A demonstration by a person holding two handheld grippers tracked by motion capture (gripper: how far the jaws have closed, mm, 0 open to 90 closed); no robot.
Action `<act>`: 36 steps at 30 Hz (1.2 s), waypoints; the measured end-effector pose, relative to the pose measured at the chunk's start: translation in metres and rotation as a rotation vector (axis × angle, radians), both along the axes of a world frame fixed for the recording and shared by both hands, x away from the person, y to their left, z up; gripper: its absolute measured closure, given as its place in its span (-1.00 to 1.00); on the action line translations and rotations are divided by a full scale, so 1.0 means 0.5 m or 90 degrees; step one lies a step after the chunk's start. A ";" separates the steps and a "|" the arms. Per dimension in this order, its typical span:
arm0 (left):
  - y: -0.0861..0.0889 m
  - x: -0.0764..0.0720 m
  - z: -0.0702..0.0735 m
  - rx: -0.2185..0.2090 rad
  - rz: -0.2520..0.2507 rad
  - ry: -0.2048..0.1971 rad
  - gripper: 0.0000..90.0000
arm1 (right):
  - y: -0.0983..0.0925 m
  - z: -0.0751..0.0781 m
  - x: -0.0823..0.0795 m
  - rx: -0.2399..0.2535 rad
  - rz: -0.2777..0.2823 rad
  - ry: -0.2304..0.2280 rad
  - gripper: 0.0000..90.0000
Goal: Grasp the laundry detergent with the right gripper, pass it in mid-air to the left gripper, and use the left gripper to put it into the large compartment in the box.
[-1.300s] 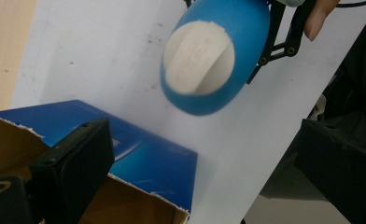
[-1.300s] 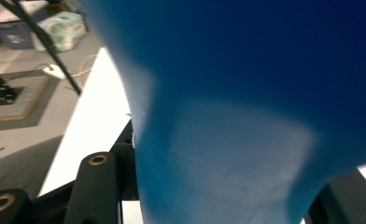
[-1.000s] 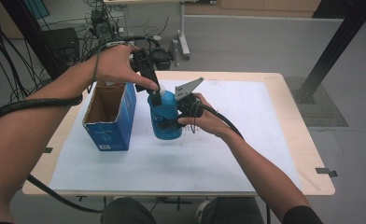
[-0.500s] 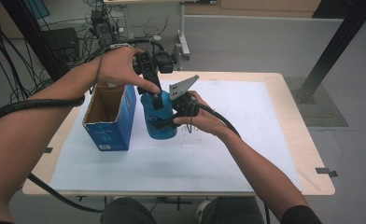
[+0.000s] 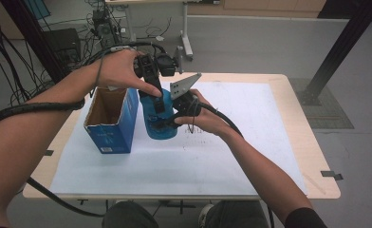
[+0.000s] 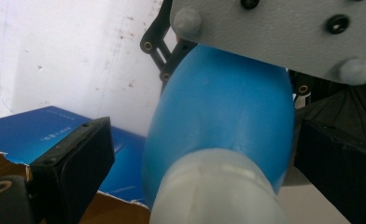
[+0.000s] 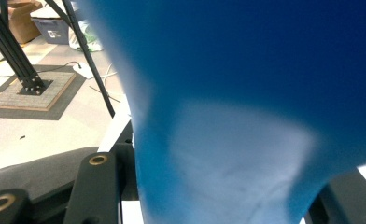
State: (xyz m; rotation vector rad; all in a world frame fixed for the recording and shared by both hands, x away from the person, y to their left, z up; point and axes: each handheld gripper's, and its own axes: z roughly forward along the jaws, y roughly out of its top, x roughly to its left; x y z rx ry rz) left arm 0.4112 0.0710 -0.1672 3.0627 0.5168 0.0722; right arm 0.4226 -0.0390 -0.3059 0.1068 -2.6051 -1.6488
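Blue plastic bottle (image 5: pixel 159 121) upright on white-covered worktop (image 5: pixel 250 156), long axis vertical, neck up, just beside open blue cardboard box (image 5: pixel 112 124). Left tool (image 5: pixel 156 97) clenched on bottle neck from above. Right tool (image 5: pixel 167 121) clamped on bottle body sideways.

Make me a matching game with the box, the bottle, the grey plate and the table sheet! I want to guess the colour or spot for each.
Things:
1. box
2. bottle
3. three-cornered plate
4. paper sheet

Matches:
A. white, spread over the table
B. blue, with the tongs of both hands at it
C. blue outside, brown inside, top open, standing left of the bottle
D. grey, on top of the right tongs

Right pairs: 1-C, 2-B, 3-D, 4-A
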 end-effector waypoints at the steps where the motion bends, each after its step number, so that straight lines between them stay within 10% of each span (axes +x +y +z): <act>1: 0.000 0.000 -0.001 -0.003 -0.001 0.003 -0.88 | 0.000 0.002 0.000 0.002 0.000 0.000 -0.03; 36: -0.002 0.000 0.005 0.003 -0.010 0.001 -0.87 | -0.004 0.014 0.007 0.006 0.003 0.001 -0.03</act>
